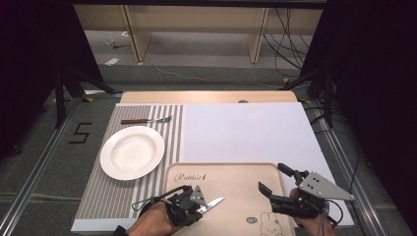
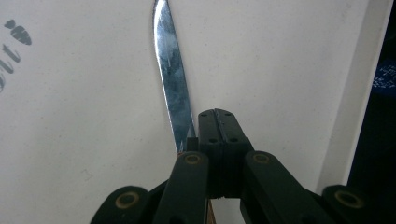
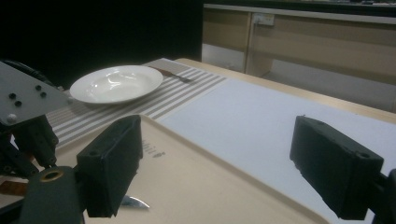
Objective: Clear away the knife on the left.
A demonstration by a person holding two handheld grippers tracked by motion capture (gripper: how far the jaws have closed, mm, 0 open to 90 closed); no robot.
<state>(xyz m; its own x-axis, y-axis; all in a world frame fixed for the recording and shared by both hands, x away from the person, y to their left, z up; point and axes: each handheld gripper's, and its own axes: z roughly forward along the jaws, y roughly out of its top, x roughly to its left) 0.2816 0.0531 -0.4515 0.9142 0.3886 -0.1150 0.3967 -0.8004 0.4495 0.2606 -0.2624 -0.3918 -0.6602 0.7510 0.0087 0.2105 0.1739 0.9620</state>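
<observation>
A table knife (image 1: 214, 202) lies on the beige tray (image 1: 236, 177) with its bright blade pointing right. My left gripper (image 1: 199, 209), held in a hand at the tray's near left, is shut on the knife where blade meets brown handle. In the left gripper view the jaws (image 2: 217, 114) stand pressed together, and the blade (image 2: 173, 74) runs up along their left side over the tray (image 2: 289, 65). My right gripper (image 1: 273, 178) hovers open over the tray's near right; its pads (image 3: 112, 163) stand wide apart with nothing between them. The knife's tip (image 3: 133, 202) shows beyond them.
A white deep plate (image 1: 132, 151) sits on a grey striped placemat (image 1: 105, 196) left of the tray, with a brown-handled fork (image 1: 145, 120) behind it. A white mat (image 1: 246, 132) covers the table's right half. The plate (image 3: 116, 81) also shows in the right gripper view.
</observation>
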